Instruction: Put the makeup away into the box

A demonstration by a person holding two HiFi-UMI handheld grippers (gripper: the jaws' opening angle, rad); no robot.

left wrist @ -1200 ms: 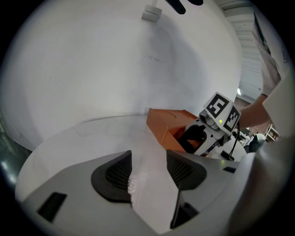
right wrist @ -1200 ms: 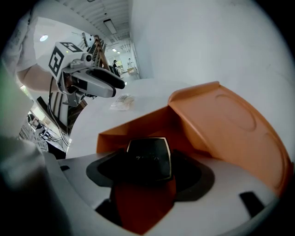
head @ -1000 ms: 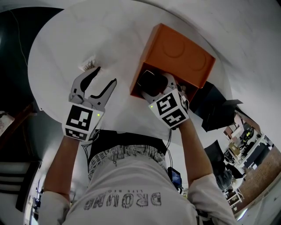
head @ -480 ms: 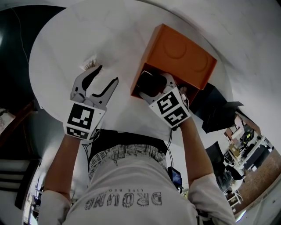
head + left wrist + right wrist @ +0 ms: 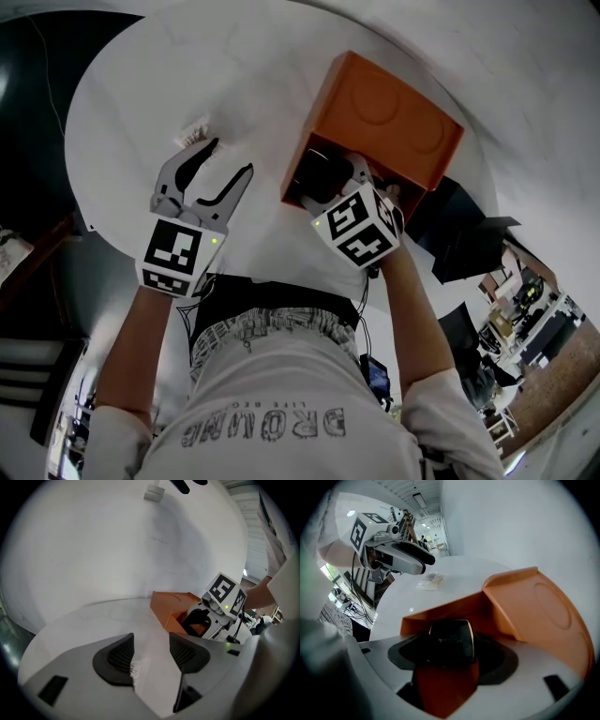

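An orange box (image 5: 384,112) stands open on the round white table (image 5: 141,84), at its right side. My right gripper (image 5: 333,183) reaches down into the box's open front, shut on a black square compact (image 5: 321,169). In the right gripper view the compact (image 5: 449,637) sits between the dark pads of that gripper (image 5: 451,654), over the box's orange inside (image 5: 543,606). My left gripper (image 5: 228,157) hovers open and holding nothing over the table, left of the box. A small white packet (image 5: 190,132) lies just beyond its fingertips. The left gripper view shows its jaws (image 5: 151,651) apart and the box (image 5: 168,609) behind them.
The table's near edge (image 5: 244,277) curves right in front of the person's body. Dark floor lies off the left edge. Black furniture (image 5: 459,234) stands past the table at the right, close behind the box. Bare tabletop stretches between the left gripper and the box.
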